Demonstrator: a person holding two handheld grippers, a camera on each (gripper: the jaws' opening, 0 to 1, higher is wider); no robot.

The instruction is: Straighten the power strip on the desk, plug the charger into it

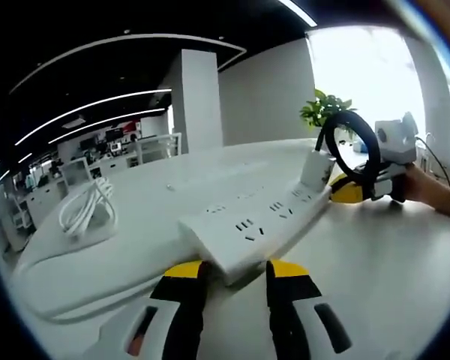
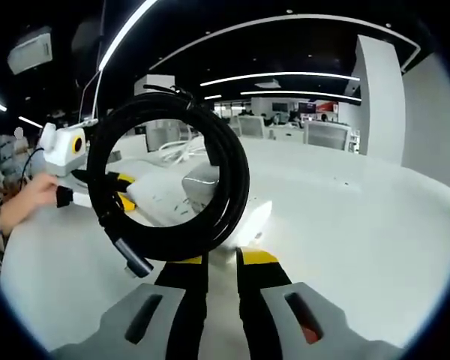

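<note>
My left gripper (image 1: 234,279) clamps the near end of the power strip (image 1: 264,218). At the far end, my right gripper (image 2: 222,262) holds the charger (image 1: 316,168) with jaws together, the black cable (image 2: 210,161) looping above; plugging seems unfinished.

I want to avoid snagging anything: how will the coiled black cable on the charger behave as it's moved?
The black cable is wound in a loop that stands up unsupported, so probably springy rather than limp. Its free plug end hangs loose and may swing or catch. The right gripper looks closed beneath it.
</note>
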